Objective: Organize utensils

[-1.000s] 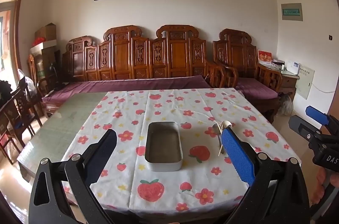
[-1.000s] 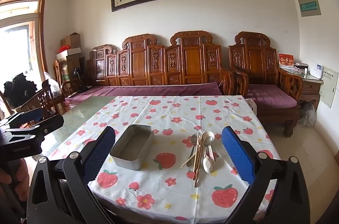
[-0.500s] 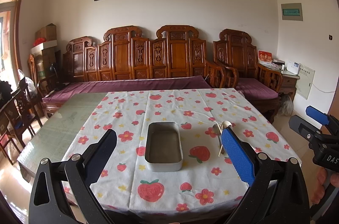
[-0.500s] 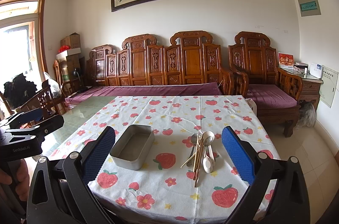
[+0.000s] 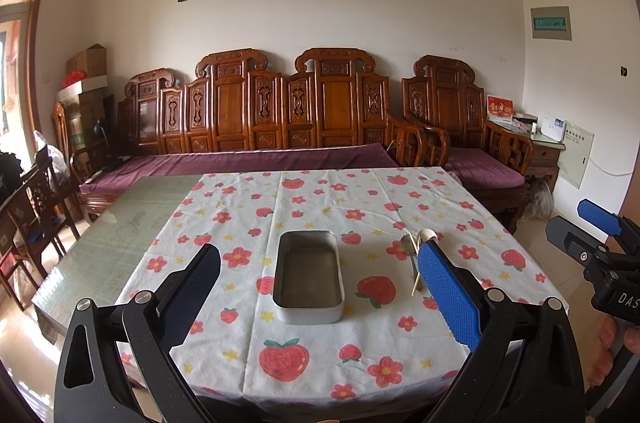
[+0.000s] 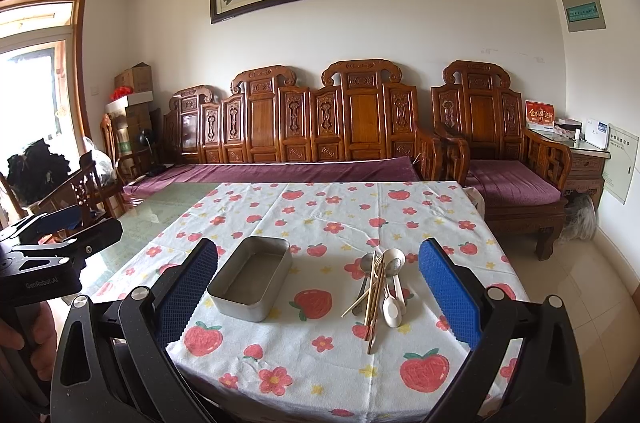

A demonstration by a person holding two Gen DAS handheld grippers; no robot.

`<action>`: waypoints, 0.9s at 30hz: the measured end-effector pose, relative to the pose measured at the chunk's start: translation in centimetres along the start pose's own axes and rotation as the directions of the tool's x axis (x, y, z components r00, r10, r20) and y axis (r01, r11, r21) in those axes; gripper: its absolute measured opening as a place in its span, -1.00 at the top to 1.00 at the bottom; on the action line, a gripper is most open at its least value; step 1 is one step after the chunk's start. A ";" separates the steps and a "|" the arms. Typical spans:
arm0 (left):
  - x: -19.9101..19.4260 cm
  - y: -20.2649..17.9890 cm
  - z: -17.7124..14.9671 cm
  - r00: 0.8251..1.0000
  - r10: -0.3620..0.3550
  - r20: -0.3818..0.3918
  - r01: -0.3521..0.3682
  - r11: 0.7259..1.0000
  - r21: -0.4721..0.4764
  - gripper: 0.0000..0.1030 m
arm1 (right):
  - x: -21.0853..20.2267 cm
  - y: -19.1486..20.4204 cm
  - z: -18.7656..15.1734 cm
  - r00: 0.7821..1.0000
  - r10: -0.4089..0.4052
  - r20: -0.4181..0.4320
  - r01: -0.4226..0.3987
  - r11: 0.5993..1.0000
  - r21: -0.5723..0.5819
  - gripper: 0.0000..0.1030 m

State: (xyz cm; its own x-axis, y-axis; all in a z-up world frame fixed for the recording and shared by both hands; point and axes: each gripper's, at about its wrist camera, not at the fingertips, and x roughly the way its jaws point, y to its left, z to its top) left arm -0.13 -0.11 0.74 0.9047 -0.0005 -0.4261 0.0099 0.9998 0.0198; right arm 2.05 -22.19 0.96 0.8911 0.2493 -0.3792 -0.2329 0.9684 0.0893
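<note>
An empty rectangular metal tin [image 5: 309,275] [image 6: 251,278] sits on the strawberry-print tablecloth [image 5: 320,355] near the table's front. Right of it lies a pile of utensils [image 6: 380,287]: metal and white spoons with wooden chopsticks across them. In the left wrist view my right finger hides most of that pile [image 5: 416,243]. My left gripper [image 5: 320,299] is open, held above the front edge facing the tin. My right gripper [image 6: 316,299] is open too, between tin and utensils, holding nothing. Each gripper shows in the other's view, the right gripper [image 5: 600,243] at the right edge, the left gripper [image 6: 48,243] at the left.
The table's left part is bare green glass [image 5: 108,247]. A carved wooden sofa [image 5: 280,111] with purple cushions runs behind the table, an armchair [image 6: 500,151] at the right. Dark wooden chairs [image 5: 32,207] stand at the left. A hand [image 6: 24,339] grips the left handle.
</note>
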 end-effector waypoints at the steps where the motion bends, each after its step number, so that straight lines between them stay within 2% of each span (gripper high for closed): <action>1: 0.0 0.0 -0.1 1.000 -0.001 0.000 0.001 1.000 -0.002 -0.86 | 0.0 0.0 0.0 1.000 0.000 0.000 0.000 1.000 0.000 -0.95; 27: -0.2 -0.3 0.2 1.000 -0.007 0.002 0.007 1.000 -0.002 -0.86 | -0.1 -0.1 0.1 1.000 -0.001 0.002 0.001 1.000 0.001 -0.95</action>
State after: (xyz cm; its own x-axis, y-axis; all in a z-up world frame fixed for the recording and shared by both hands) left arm -0.22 -0.41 0.98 0.9053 -0.0073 -0.4247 0.0150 0.9998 0.0148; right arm 1.99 -22.34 1.05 0.8920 0.2486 -0.3774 -0.2318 0.9686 0.0900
